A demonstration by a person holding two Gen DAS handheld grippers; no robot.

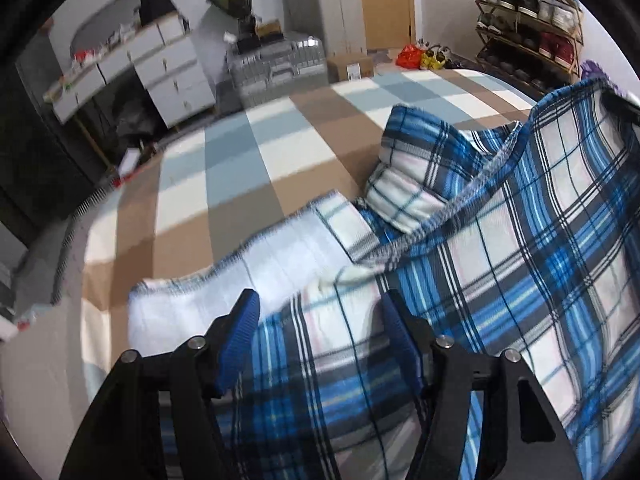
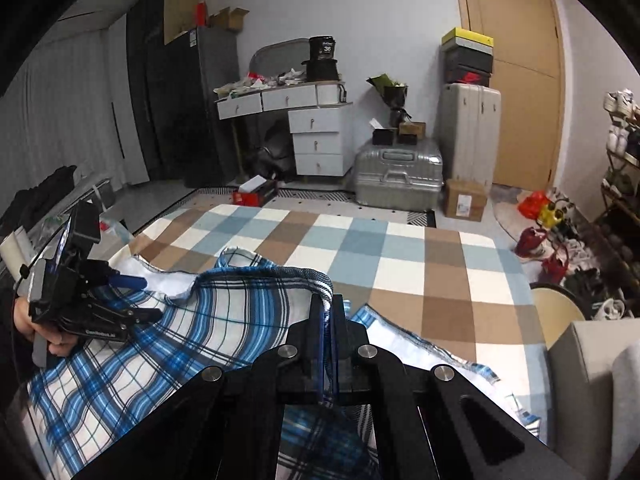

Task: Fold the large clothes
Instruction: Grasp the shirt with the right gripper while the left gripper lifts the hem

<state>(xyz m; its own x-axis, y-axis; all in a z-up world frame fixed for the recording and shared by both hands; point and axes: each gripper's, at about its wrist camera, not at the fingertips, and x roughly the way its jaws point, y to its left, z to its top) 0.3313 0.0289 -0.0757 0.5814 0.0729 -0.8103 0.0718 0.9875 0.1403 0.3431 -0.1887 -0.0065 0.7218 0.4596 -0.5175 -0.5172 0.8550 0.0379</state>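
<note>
Plaid garment (image 2: 168,344) lying rumpled on the checked bed cover (image 2: 400,256), one edge lifted.
Right gripper (image 2: 326,304) fingers pinched together on the stitched hem, raising it off the cover. Left gripper (image 1: 320,312) fingers spread wide, fabric between them but not clamped.

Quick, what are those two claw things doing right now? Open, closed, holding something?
Left gripper: open, fingers straddling the blue plaid garment, not clamped.
Right gripper: closed, pinching the plaid garment's hem.
</note>
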